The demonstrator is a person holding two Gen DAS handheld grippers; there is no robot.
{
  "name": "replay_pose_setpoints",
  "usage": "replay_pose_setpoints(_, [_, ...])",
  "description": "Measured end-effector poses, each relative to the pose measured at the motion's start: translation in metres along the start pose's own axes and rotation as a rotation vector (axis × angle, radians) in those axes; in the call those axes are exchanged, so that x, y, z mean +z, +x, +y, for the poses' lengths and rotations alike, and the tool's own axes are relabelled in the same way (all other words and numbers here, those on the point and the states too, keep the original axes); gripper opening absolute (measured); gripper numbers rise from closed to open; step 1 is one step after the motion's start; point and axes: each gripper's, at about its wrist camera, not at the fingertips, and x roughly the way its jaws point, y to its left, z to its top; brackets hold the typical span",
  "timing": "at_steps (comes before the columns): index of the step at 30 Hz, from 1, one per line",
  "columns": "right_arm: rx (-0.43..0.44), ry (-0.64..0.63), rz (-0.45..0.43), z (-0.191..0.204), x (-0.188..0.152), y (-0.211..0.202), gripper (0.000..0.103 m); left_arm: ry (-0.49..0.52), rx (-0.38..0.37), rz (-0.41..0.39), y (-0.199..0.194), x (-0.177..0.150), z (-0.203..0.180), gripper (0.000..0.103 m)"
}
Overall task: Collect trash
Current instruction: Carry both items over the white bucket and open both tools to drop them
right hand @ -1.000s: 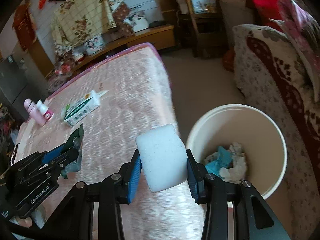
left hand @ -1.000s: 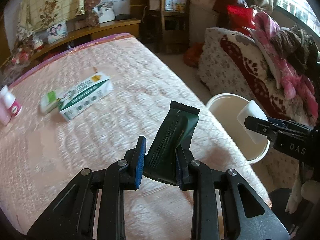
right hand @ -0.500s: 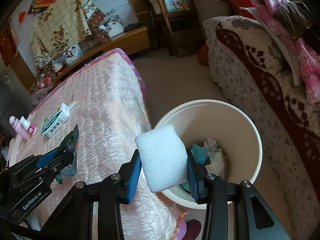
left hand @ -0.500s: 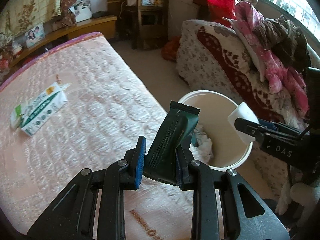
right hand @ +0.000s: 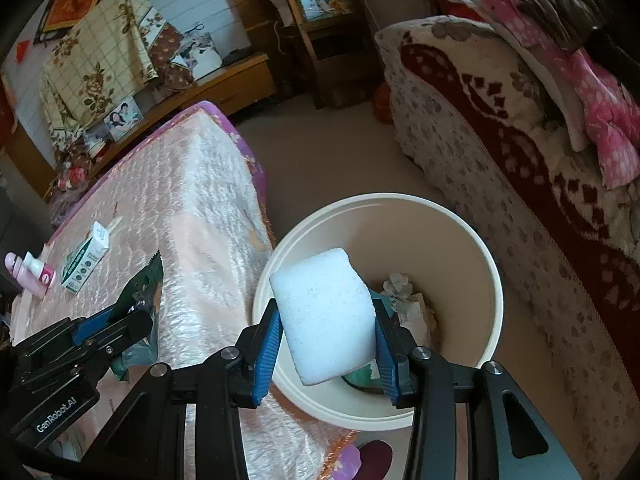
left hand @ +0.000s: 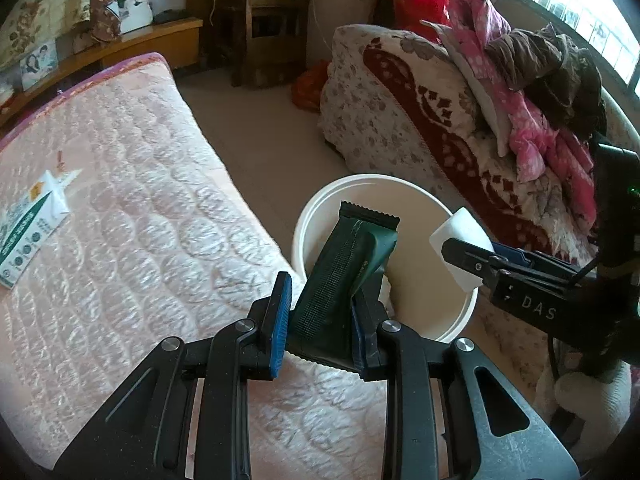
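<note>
Two handheld grippers carry rubbish toward a cream bucket [right hand: 486,268] standing on the floor between a quilted pink mattress [left hand: 132,216] and a patterned sofa [right hand: 520,168]. Just ahead of and below both sets of fingers, the bucket already holds crumpled white paper and something teal at its bottom.

The right gripper [right hand: 326,334] is clamped on a white foam block [right hand: 324,316], blue pads pressing its two flanks, jaws held moderately apart by its bulk. The block sits over the bucket's near rim, most of it projecting forward of the fingertips. The left gripper [left hand: 320,314] is closed down narrow on a dark green wrapper [left hand: 348,264], pinching its lower half, so the serrated top edge stands up beyond the fingertips, leaning over the bucket's mattress-side rim.

The step in hand appears to be the drop. To do it well, each load should likely be fully inside the rim before the jaws part; the left gripper seems the less well placed, its fingers apparently over the mattress edge. The light, flat wrapper may flutter or cling to a pad, so a low release looks wise. The foam should fall cleanly, though it may bounce.

Well behind the left fingers, a green-and-white carton [right hand: 86,258] lies on the mattress with a pink bottle [right hand: 30,272] just beyond it, possibly next for collection.
</note>
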Motion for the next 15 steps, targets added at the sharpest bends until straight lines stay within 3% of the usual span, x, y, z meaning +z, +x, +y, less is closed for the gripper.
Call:
replay_pose_setpoints(6, [-0.016, 0.029, 0.003, -0.016, 0.003, 0.004, 0.041, -0.001, -0.042, 0.003, 0.011, 0.007, -0.012, 0.025])
replay_pose_setpoints(10, [-0.030, 0.052, 0.004, -0.025, 0.005, 0.007, 0.047, -0.005, -0.063, 0.007, 0.015, 0.010, -0.013, 0.036])
replay_pose_setpoints(13, [-0.036, 0.085, 0.002, -0.032, 0.005, 0.009, 0.054, -0.016, -0.080, 0.002, 0.016, 0.012, -0.012, 0.057])
replay_pose_setpoints(15, [-0.035, 0.095, 0.005, -0.035, 0.005, 0.009, 0.055, -0.024, -0.093, -0.004, 0.016, 0.013, -0.010, 0.058])
